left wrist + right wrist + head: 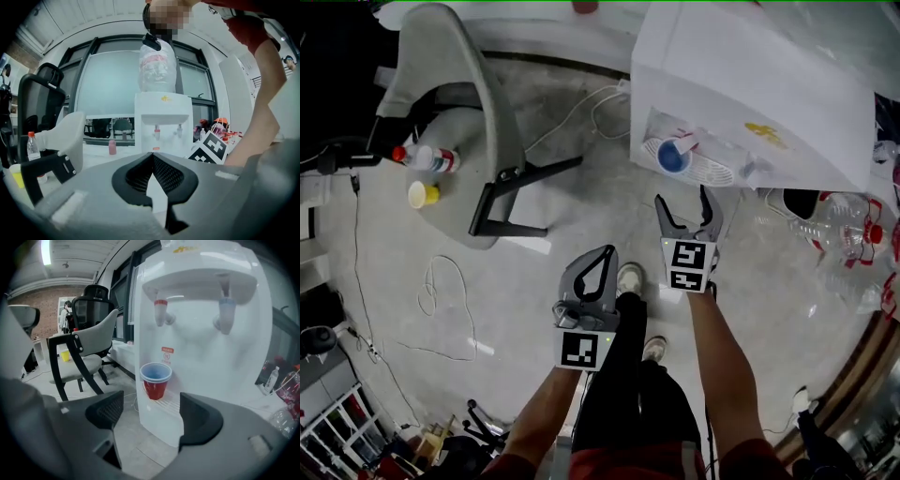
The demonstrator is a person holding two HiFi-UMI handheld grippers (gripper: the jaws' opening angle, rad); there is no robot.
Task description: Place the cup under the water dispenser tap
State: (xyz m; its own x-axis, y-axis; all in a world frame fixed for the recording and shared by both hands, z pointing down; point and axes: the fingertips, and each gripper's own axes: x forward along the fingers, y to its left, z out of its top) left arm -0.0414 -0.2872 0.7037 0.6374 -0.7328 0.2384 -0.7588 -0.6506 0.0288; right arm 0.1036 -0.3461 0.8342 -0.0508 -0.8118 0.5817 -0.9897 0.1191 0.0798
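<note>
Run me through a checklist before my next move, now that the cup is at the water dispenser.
1. Cup upright on the drip tray: ok.
2. Cup in line below the red tap: ok.
3. Right gripper jaws apart, short of the cup and not touching it: ok.
4. Left gripper shut, nothing between its jaws: ok.
5. Water in the cup: cannot tell; only its blue inside shows.
</note>
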